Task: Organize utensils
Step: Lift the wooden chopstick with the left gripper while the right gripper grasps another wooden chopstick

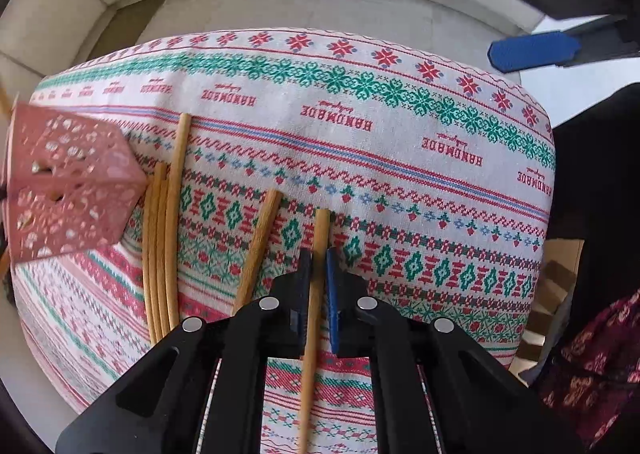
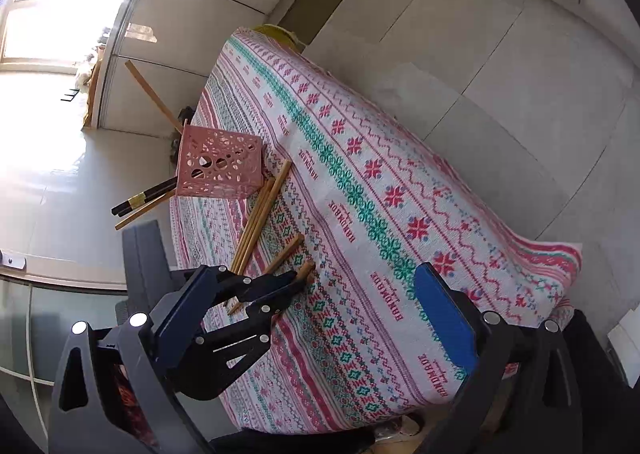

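While a few sticks already stand in the pink perforated holder (image 2: 220,164), most chopsticks lie loose on the patterned tablecloth (image 1: 400,158), so the job reads as early to midway. Holder sits at the cloth's left edge in the left wrist view; in the right wrist view dark chopsticks (image 2: 144,196) and a light one poke out of it.

Left gripper (image 1: 318,266) points straight down, jaws closed on a single wooden chopstick (image 1: 320,230), pads pinching it on both sides. Stick looks to rest on the cloth, not lifted; can't confirm contact. It lies well right of the holder.

Bundle of four chopsticks (image 1: 164,238) lies just beside the holder, nearly touching its corner. One more stray chopstick (image 1: 258,242) lies between the bundle and the gripped one.

Right gripper (image 2: 312,318) hovers above the cloth's near end, well apart from the holder, jaws wide, nothing between the blue pads.

Left to do, by my read: lift the gripped stick, drop it in the holder, then the stray and the bundle. Six sticks outstanding.
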